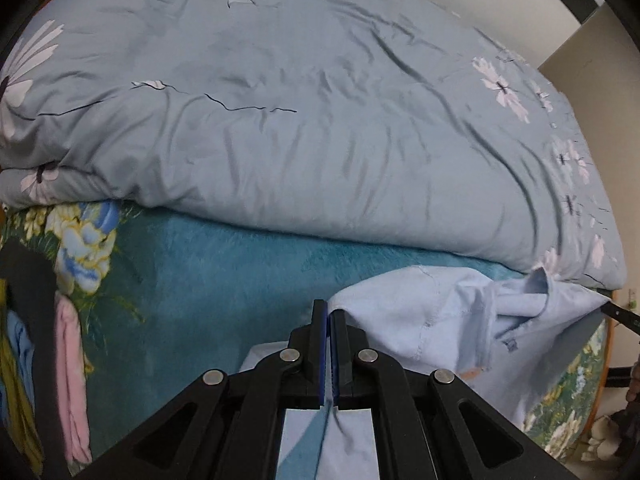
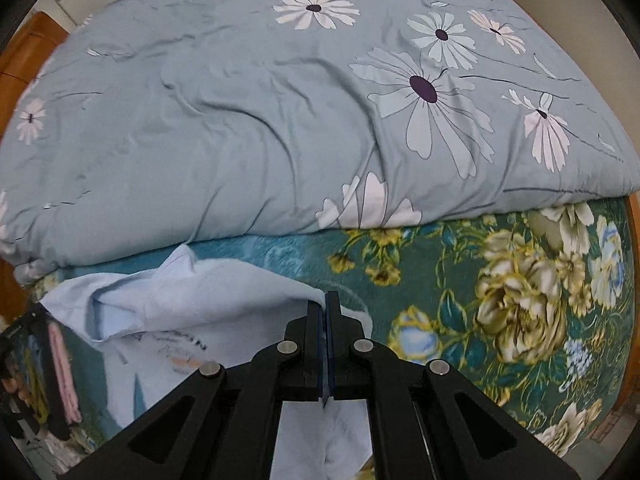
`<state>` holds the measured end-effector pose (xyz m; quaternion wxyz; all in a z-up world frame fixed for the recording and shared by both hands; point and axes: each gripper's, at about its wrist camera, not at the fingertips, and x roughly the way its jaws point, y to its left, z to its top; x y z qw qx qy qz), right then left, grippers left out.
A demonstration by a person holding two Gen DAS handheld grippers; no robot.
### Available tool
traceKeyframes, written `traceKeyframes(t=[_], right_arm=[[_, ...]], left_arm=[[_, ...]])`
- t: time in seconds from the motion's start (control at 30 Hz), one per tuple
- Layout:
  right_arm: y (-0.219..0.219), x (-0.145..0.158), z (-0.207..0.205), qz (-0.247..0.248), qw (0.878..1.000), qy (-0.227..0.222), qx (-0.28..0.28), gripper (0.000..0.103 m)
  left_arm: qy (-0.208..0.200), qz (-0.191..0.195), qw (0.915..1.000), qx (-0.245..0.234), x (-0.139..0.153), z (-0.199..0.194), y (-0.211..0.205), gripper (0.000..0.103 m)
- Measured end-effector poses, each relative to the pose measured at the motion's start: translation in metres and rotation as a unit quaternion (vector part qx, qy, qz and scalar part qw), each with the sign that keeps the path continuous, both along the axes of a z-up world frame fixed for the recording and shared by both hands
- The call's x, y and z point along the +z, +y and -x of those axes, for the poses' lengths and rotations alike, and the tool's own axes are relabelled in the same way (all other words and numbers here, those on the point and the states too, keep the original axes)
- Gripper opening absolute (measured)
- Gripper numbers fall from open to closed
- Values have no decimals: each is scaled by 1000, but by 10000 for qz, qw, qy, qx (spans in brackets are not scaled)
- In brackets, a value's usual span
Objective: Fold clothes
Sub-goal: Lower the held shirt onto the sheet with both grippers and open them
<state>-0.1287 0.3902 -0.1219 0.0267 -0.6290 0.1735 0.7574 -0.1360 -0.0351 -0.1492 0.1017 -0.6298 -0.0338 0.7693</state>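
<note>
A light blue shirt [image 1: 432,320] lies crumpled on the teal blanket, to the right in the left wrist view and to the left in the right wrist view [image 2: 180,312]. My left gripper [image 1: 329,312] is shut on the shirt's left edge; cloth hangs between and below its fingers. My right gripper [image 2: 325,300] is shut on the shirt's right edge, with cloth hanging below it. The shirt stretches loosely between the two grippers, with a small dark print [image 2: 184,344] showing.
A thick grey-blue duvet with daisies [image 1: 320,120] is piled behind the shirt, also in the right wrist view [image 2: 280,120]. The teal flowered blanket [image 2: 500,300] covers the bed. Pink, blue and yellow garments [image 1: 72,380] hang at the left. A wooden frame [image 2: 28,48] is at the far left.
</note>
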Motion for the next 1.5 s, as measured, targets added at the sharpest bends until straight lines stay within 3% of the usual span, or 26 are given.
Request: traceKeyframes(t=[0.17, 0.33, 0.47, 0.57, 0.77, 0.97, 1.03, 1.17, 1.23, 1.37, 1.5], right_arm=[[-9, -32, 1, -108, 9995, -222, 180, 1], [-27, -81, -41, -152, 9952, -760, 606, 1], [-27, -117, -75, 46, 9904, -1290, 497, 1], [-23, -120, -82, 167, 9908, -1285, 398, 1], [-11, -94, -62, 202, 9951, -882, 407, 1], [-14, -99, -56, 86, 9896, -1178, 827, 1], [-16, -98, -63, 45, 9871, -1234, 1022, 2], [-6, -90, -76, 39, 9838, -1300, 1231, 11], [2, -79, -78, 66, 9852, -1195, 1226, 16], [4, -60, -67, 200, 9890, -857, 1189, 19], [-38, -75, -43, 465, 9838, -746, 1559, 27]], left_arm=[[-215, -22, 9998, 16, -34, 2, 3, 2], [-623, 245, 9974, -263, -78, -31, 8, 2], [-1099, 401, 9929, -214, -111, -55, -1, 2], [-1088, 405, 9930, -232, -111, -56, -4, 2], [-688, 327, 9962, -422, -86, -24, 5, 3], [-957, 106, 9953, -134, -89, -7, 0, 3], [-923, 177, 9947, -410, -85, -14, 2, 5], [-744, 491, 9905, -1047, -74, -30, -1, 25], [-619, 592, 9883, -1264, -66, -36, -5, 26], [-319, 353, 9847, -1679, -46, -49, 9, 26], [-322, 118, 9750, -2196, -47, -55, 47, 29]])
